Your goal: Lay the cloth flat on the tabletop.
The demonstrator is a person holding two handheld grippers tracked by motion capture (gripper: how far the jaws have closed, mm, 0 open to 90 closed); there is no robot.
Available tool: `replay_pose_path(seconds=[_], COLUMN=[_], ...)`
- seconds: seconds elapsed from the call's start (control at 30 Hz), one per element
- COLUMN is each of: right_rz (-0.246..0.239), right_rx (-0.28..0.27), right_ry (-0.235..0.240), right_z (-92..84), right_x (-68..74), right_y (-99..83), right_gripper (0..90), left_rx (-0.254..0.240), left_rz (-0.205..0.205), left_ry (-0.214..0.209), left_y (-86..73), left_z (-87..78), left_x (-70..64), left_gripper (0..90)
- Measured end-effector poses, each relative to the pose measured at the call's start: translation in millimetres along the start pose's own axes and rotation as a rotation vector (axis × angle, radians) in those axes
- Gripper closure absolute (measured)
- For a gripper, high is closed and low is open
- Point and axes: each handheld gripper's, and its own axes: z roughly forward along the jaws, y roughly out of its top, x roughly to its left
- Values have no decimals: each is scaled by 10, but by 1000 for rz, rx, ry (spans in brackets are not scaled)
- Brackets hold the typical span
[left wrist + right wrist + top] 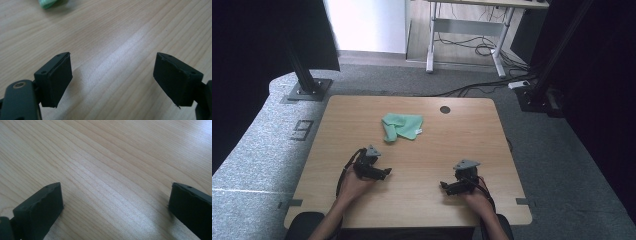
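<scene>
The green cloth (402, 126) is lying crumpled near the bench's (462, 135) far edge, untouched. Both tongs, left (382, 173) and right (447, 186), are hovering spread and empty near the near edge. The reach is just starting; next, the left tongs need advancing onto the cloth.

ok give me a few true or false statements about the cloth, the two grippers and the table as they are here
1. The green cloth lies crumpled on the table, beyond both grippers. True.
2. The left gripper holds the cloth. False: its jaws stand apart with bare wood between them, and the cloth lies apart from it.
3. The right gripper has its jaws wide apart over bare wood. True.
4. The cloth lies nearer the right gripper than the left. False: it lies nearer the left gripper.
5. A dark round hole sits near the table's far edge. True.
</scene>
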Motion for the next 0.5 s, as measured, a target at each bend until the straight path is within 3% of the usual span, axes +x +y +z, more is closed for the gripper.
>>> replay_pose_path(seconds=[0.3, 0.5], right_rz=[0, 0], right_rx=[0, 0], right_ry=[0, 0], right_z=[0, 0], right_x=[0, 0], right_y=[0, 0], right_gripper=[0, 0], left_rx=[-35, -43], left_rz=[-22, -5], left_ry=[-46, -36], left_y=[147, 293], left_z=[28, 23], left_x=[72, 138], left_gripper=[225, 284])
